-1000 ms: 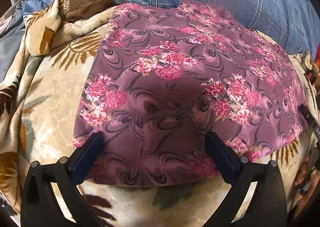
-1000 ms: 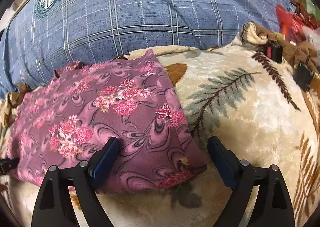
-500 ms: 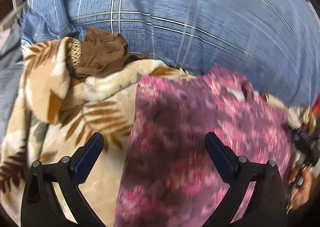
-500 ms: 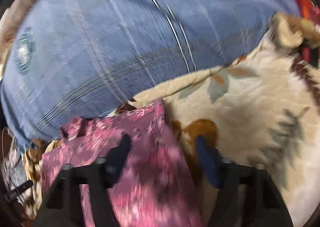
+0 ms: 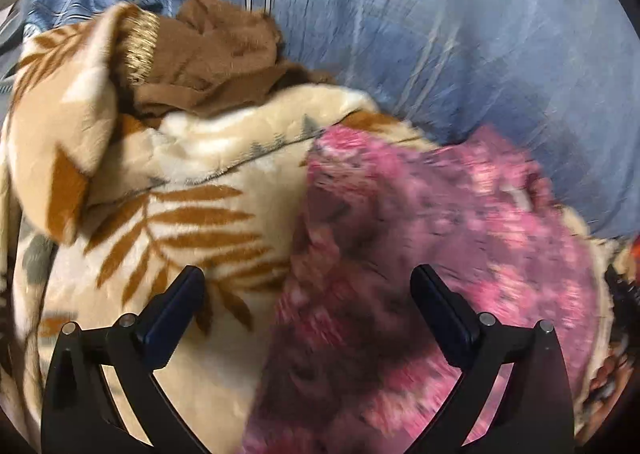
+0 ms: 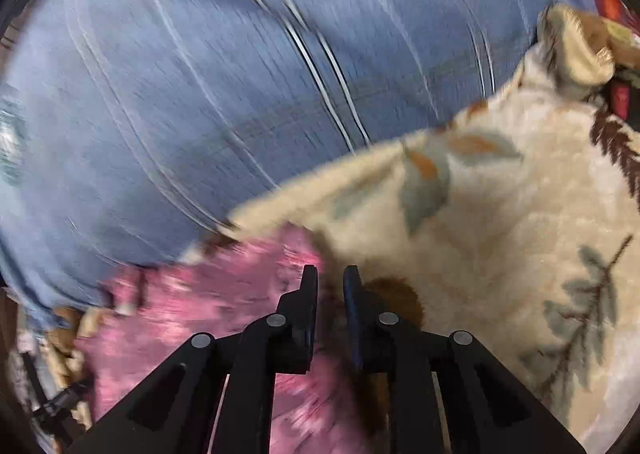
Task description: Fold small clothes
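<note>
Both grippers have swung toward the blue plaid bedding (image 5: 460, 34); the pink floral folded garment (image 5: 420, 274), blurred, runs lengthwise toward it on the cream leaf-patterned blanket (image 5: 192, 182). Left gripper (image 5: 308, 310) gapes wide; right gripper (image 6: 330, 302) has been closing, cloth between unclear

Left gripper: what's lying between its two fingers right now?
In the left wrist view, the left gripper stands wide open. Between its fingers lie the leaf-print blanket on the left and the edge of the pink floral garment on the right.

Blue checked bedding (image 5: 460, 54) is walling off the upper frame; brown cloth (image 5: 212, 58) is sitting upper left; cream leaf blanket (image 5: 180, 214) is lying open lower left.
</note>
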`<state>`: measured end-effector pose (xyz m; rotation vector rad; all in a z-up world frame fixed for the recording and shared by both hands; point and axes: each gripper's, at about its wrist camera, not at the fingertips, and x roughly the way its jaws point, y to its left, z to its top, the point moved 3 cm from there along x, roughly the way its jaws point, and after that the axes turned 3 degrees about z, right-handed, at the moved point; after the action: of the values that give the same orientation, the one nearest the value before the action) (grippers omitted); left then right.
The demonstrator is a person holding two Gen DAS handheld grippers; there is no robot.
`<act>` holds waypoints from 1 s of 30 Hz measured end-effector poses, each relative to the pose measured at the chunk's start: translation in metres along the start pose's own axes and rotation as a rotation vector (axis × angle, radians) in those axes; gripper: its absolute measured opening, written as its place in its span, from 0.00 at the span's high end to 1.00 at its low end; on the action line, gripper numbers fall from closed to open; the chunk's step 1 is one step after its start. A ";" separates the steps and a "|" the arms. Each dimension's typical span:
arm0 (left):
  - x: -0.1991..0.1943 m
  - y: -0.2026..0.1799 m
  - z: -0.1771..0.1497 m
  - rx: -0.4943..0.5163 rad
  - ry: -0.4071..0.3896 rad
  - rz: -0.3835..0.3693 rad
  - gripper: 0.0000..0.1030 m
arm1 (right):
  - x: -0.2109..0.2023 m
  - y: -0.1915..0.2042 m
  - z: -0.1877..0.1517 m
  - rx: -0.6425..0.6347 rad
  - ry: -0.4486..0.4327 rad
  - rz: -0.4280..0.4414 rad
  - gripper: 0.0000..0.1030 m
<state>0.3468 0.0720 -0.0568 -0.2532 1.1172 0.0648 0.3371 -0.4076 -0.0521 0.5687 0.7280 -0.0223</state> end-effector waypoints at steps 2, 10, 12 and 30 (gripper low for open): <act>-0.014 0.000 -0.013 0.007 -0.035 -0.026 0.01 | -0.013 0.014 -0.016 -0.050 -0.008 0.073 0.81; -0.030 -0.011 -0.049 0.162 -0.010 0.029 0.01 | -0.015 0.034 -0.067 -0.170 0.083 -0.075 0.69; -0.051 -0.008 -0.058 0.175 -0.047 0.007 0.00 | -0.037 0.039 -0.074 -0.183 0.032 -0.049 0.68; -0.056 0.025 -0.102 0.240 0.069 -0.003 0.00 | -0.048 0.084 -0.158 -0.468 0.014 -0.350 0.38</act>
<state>0.2277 0.0770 -0.0536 -0.0427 1.1811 -0.0809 0.2204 -0.2663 -0.0759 -0.0086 0.8069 -0.1681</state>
